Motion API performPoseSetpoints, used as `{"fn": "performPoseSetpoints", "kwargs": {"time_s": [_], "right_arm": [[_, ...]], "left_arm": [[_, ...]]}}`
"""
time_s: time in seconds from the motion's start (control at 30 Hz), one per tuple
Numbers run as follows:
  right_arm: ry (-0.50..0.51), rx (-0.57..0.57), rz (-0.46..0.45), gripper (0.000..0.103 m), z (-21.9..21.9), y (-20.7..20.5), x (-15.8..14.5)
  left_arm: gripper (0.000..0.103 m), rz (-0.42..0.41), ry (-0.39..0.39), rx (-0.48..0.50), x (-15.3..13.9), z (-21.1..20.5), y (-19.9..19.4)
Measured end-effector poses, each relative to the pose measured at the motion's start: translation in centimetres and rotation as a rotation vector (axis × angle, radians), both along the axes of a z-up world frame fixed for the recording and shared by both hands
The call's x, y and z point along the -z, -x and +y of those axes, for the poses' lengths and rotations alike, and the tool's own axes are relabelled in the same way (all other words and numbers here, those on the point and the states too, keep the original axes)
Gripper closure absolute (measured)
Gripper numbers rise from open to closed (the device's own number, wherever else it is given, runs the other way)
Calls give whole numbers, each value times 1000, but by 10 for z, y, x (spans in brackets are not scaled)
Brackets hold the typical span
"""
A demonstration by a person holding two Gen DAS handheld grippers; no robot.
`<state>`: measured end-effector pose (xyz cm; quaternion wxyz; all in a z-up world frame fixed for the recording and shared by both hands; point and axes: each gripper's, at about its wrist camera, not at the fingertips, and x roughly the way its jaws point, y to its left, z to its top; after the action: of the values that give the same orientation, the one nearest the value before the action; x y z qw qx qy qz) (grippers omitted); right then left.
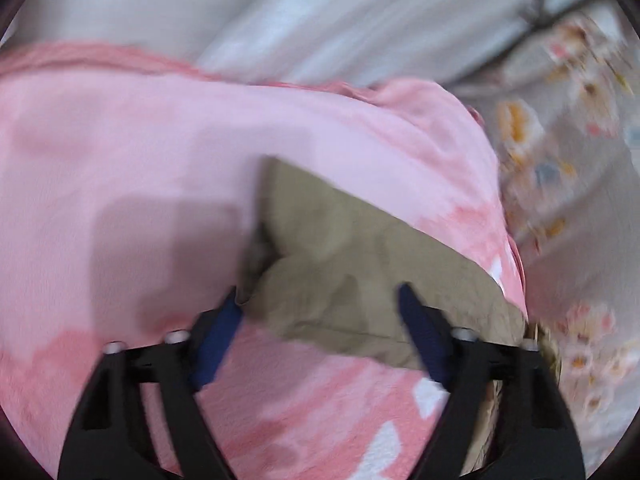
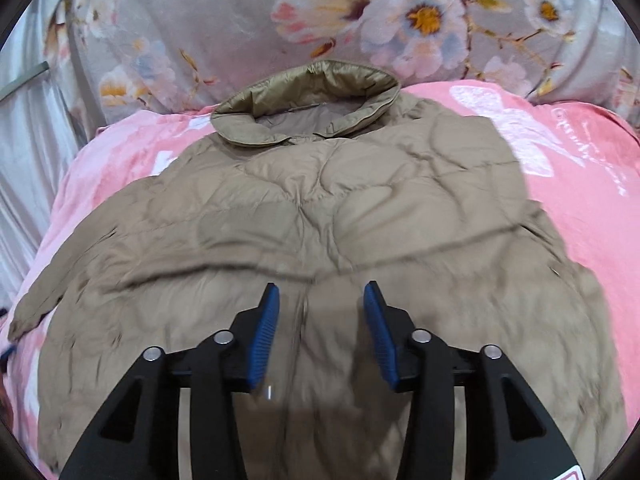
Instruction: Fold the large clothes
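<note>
1. The tan quilted jacket [image 2: 320,208] is lying spread flat on a pink blanket [image 2: 580,200], collar [image 2: 308,104] at the far end.
2. Right gripper [image 2: 320,300] sits over the jacket's middle, jaws apart, nothing pinched between them.
3. Left gripper [image 1: 320,300] is at a sleeve end [image 1: 340,248], jaws apart too, fabric between but not squeezed. Pretty blurry there.
4. Behind all that there's a floral sheet [image 2: 240,20].

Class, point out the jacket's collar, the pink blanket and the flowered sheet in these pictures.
Jacket's collar [image 2: 308,108]: right wrist view, on its padded fold.
Pink blanket [image 2: 592,216]: right wrist view, bare part right of the jacket.
Flowered sheet [image 2: 424,20]: right wrist view, on a flower.
</note>
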<state>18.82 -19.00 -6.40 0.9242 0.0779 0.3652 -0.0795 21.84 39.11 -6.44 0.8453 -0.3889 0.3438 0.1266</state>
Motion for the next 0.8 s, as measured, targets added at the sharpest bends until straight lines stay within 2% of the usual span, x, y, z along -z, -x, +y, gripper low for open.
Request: {"fn": "performPoseSetpoints", "kwargs": {"time_s": [0.07,0.1,0.13,0.2,0.3,0.43,0.47,0.5,0.57,0.6,0.63,0.67,0.7,0.8], "right_arm": [[48,-2,6,52,2,16,-4],[64,2,5,50,2,24,-5],[81,7,3,47,2,34,-7],[101,24,4,44,-2,51,-10],[86,40,11,44,-10,72,-12],[56,58,13,44,-20,88,-13],[65,60,17,44,-20,89,-13],[78,60,21,44,-20,92,-12],[82,54,20,43,-20,97,-12],[83,47,20,42,-19,99,-11],[86,37,24,40,-18,101,-10],[87,33,25,40,-17,102,-9],[86,29,27,40,-17,103,-7],[65,8,48,40,-13,103,3]], "left_arm": [[67,23,-75,42,-14,-19,-21],[98,18,-105,64,-20,-26,-27],[103,-1,-121,112,-32,-39,-36],[103,-64,-146,180,-61,-70,-47],[103,-226,-294,336,-138,-163,-59],[103,-365,-339,551,-199,-285,-58],[102,-375,-340,584,-204,-306,-57],[101,-384,-325,617,-205,-329,-52],[96,-367,-290,633,-196,-346,-48],[84,-335,-272,614,-181,-345,-44],[61,-303,-268,580,-167,-338,-42],[53,-273,-266,540,-153,-328,-40],[49,-250,-269,505,-142,-317,-37],[49,-131,-292,359,-96,-256,-27]]}}
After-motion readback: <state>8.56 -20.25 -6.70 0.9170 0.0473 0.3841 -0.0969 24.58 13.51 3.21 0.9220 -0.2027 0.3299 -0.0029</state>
